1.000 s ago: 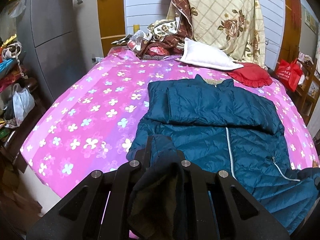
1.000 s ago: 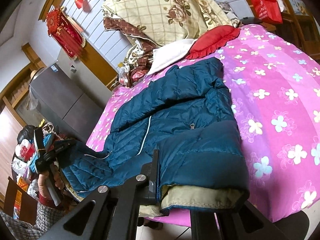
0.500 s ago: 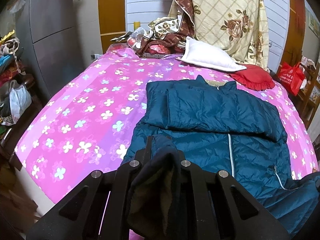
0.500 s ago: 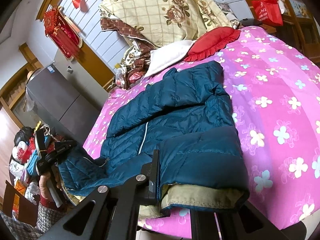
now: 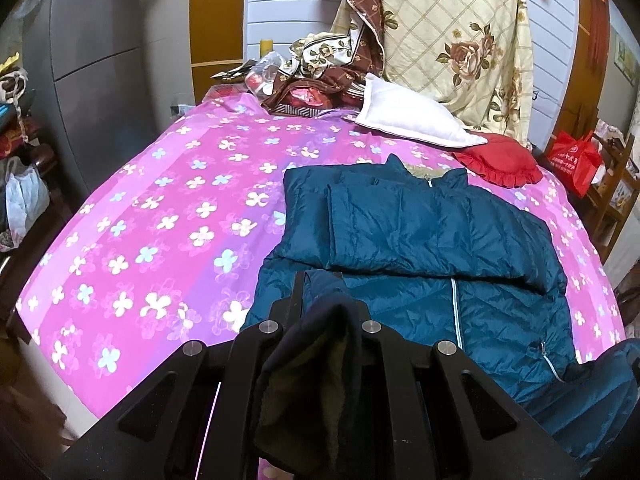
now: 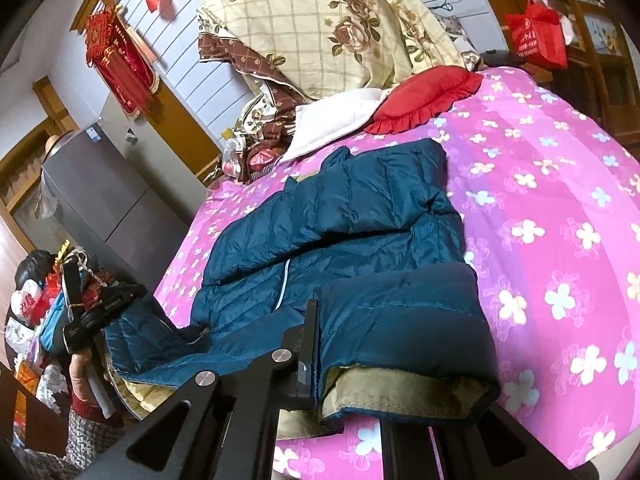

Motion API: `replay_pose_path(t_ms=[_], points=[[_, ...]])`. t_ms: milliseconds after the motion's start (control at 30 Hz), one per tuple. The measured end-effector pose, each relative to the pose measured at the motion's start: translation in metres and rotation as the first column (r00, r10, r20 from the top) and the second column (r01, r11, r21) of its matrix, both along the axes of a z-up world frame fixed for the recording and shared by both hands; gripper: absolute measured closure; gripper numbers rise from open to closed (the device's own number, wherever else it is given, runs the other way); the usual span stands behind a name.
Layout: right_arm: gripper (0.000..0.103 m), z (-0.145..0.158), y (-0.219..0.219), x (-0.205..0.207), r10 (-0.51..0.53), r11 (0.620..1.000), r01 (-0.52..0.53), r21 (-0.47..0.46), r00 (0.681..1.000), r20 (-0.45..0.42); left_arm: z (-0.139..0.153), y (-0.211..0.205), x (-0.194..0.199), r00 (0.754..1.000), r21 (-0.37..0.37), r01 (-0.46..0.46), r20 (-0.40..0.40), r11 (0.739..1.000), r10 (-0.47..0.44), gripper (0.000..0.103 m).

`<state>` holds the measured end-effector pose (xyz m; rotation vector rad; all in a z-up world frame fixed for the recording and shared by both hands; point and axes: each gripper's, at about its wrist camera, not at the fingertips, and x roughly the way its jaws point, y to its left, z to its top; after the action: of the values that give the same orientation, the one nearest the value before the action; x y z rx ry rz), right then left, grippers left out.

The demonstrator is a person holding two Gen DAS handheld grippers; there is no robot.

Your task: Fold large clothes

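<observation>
Both tools, left (image 5: 320, 312) and right (image 6: 348, 344), angle downward, clamped on the jacket (image 5: 420, 240) hem.

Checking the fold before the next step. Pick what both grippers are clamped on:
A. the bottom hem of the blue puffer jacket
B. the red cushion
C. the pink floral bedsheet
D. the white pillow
A: the left gripper and the right gripper are each shut on the hem of the blue puffer jacket, whose olive lining shows at the gripped edge.
</observation>
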<state>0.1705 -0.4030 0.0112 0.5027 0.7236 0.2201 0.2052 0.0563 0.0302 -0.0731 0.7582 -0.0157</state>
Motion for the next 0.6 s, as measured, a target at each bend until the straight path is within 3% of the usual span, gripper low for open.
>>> replay_pose_path(t_ms=[600], points=[[0.096, 0.006, 0.001, 0.017, -0.021, 0.999, 0.020, -0.030, 1.000, -0.003, 0.003, 0.003, 0.019, 1.000, -0.004, 0.021, -0.005, 1.000, -0.021, 0.094]])
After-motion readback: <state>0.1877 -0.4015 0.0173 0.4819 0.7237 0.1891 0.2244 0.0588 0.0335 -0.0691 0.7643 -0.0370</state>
